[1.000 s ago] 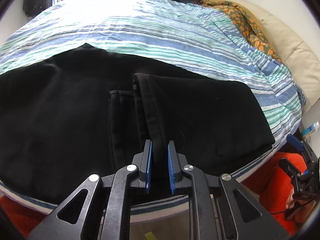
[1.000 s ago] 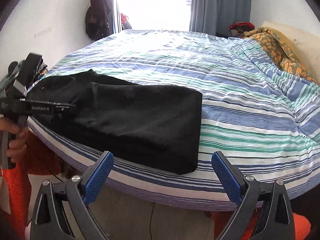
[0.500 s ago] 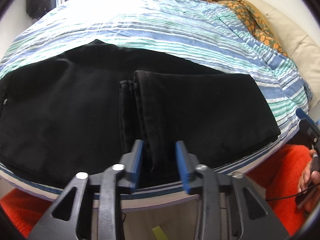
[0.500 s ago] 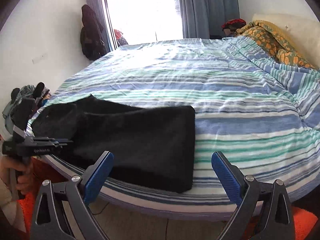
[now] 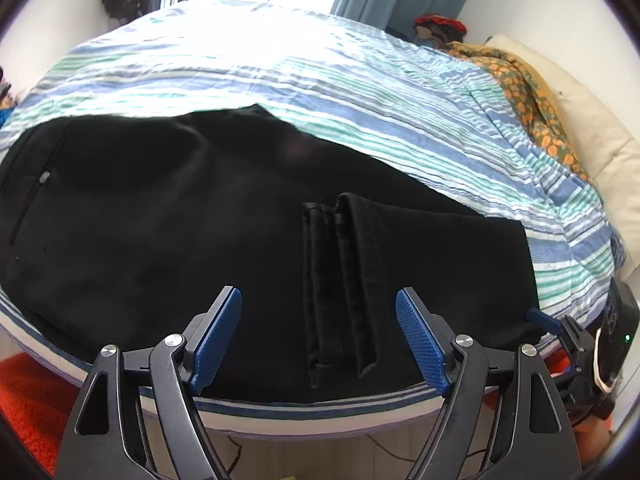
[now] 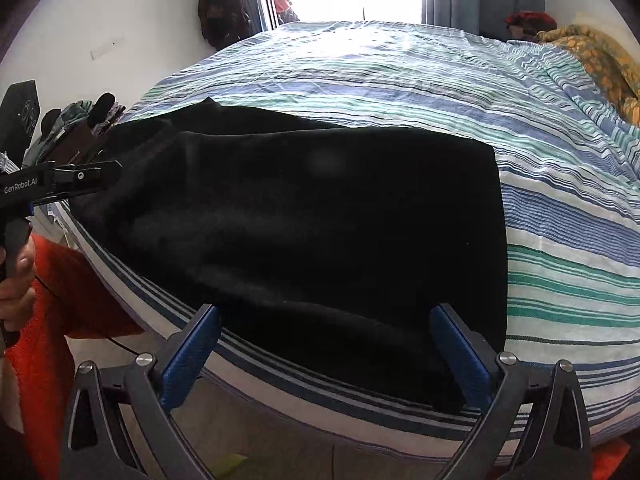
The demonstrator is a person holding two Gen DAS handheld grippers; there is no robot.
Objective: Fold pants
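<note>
Black pants [image 5: 168, 216] lie folded along the near edge of a blue-and-green striped bed [image 5: 320, 80]. Their two leg hems [image 5: 340, 288] rest flat on top, side by side. My left gripper [image 5: 318, 294] hovers just over those hems; its jaws are opening and the blue pads stand well clear of the cloth. The right wrist view shows the same pants [image 6: 300, 220], folded edge to the right. My right gripper [image 6: 325, 312] is open low over their near edge, holding nothing. The left gripper [image 6: 80, 178] shows there at the far left, in a hand.
An orange patterned blanket [image 5: 532, 92] and a cream pillow [image 5: 592, 128] lie at the bed's right end. Clothes hang on the wall [image 6: 220, 8] beside a bright window. The person's orange-red garment [image 6: 48, 320] is close at the left, and a cable crosses the floor [image 6: 300, 452].
The left jaws went from shut on the leg hems to wide open; the hems now lie flat on the pants. The right gripper dropped closer to the pants' near edge.
</note>
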